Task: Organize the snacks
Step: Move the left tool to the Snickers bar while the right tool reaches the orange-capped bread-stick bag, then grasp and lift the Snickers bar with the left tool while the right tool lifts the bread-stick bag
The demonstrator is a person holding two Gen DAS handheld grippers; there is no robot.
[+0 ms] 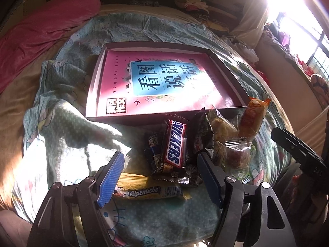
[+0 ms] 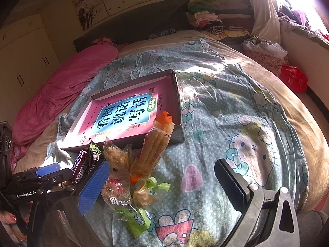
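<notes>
A pile of wrapped snacks lies on the bed in front of a shallow box [image 1: 92,94] with a pink book cover as its floor. My left gripper [image 1: 160,164] is open, its blue fingers either side of a Snickers bar [image 1: 174,144] on dark wrappers, not closed on it. An Alpenliebe roll [image 1: 148,192] lies just below. An orange cracker pack [image 1: 251,121] leans on the box's near edge. In the right wrist view my right gripper [image 2: 164,185] is open above green-wrapped sweets [image 2: 137,220], the Snickers bar [image 2: 79,160] and the cracker pack [image 2: 152,148].
The bed is covered by a crumpled Hello Kitty quilt [image 2: 236,123]. A pink duvet [image 2: 61,90] lies along the left. Folded clothes [image 2: 205,20] are stacked at the headboard. A red bag [image 2: 293,78] sits by the right wall under the bright window.
</notes>
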